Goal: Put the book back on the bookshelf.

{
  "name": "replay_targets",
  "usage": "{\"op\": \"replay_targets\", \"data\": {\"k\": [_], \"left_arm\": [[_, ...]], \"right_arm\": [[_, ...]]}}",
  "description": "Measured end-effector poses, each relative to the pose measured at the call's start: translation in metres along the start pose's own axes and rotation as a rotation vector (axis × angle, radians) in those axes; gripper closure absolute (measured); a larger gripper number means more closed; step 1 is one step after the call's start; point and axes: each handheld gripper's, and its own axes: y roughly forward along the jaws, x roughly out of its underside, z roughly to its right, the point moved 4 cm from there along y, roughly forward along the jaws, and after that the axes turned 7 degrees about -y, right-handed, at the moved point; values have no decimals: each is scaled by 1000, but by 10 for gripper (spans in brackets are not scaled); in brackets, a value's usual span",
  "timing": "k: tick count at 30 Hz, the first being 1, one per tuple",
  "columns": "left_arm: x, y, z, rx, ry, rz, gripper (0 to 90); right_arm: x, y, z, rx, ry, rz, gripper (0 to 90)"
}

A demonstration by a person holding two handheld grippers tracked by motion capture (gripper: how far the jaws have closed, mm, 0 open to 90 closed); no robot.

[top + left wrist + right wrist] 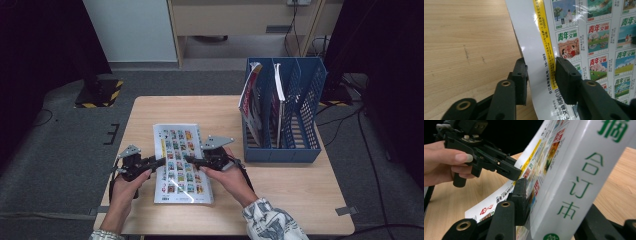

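Observation:
A thick bound magazine volume with a white cover of small coloured pictures lies on the wooden table, between both hands. My left gripper is at its left edge. In the left gripper view one jaw sits under the edge and the other presses on the cover's yellow stripe, so the left gripper is shut on the volume. My right gripper holds the right side. In the right gripper view the right gripper clamps the volume's white spine, which is tilted up. The left gripper shows beyond it.
A blue mesh file rack stands at the table's right rear, with two magazines upright in its left slots and its right slots free. Bare tabletop lies in front of the rack and behind the volume. The floor around is dark carpet.

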Motion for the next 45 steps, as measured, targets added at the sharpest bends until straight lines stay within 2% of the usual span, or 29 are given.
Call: {"op": "replay_targets", "data": {"k": [3,8,11,18,20,22,27,29,33,35,36,38,41,45], "left_arm": [[-2,-2,1,-5,13,7,697],[-4,-4,3,-6,30,8,710],[-4,-5,4,-9,27,13,712],[-6,-5,12,-5,54,23,723],[-7,-4,13,4,54,22,726],[-7,-4,15,-1,64,20,728],[-9,-5,18,-8,66,25,729],[-12,-5,20,-18,82,30,730],[-20,-6,23,-38,101,56,731],[-25,-6,26,-50,111,78,732],[-27,-7,26,-56,117,90,732],[-33,-8,28,-67,130,122,732],[-40,-10,30,-82,156,164,735],[-37,-14,31,-74,165,176,736]], "right_arm": [[1,-1,3,1,8,2,654],[0,-2,3,-2,1,3,652],[-1,-3,3,0,15,3,649],[-4,-4,5,-10,87,22,599],[-3,-4,6,-9,89,18,595],[-3,-3,6,-4,91,11,611],[-2,-4,10,6,142,32,680],[-4,-4,11,16,130,43,686],[-10,-7,12,42,73,61,692],[-15,-9,13,52,35,88,694],[-15,-9,13,52,35,88,694],[-19,-11,13,53,12,125,699],[-24,-13,11,87,-41,151,700],[-23,-14,10,84,-45,158,700]]}}
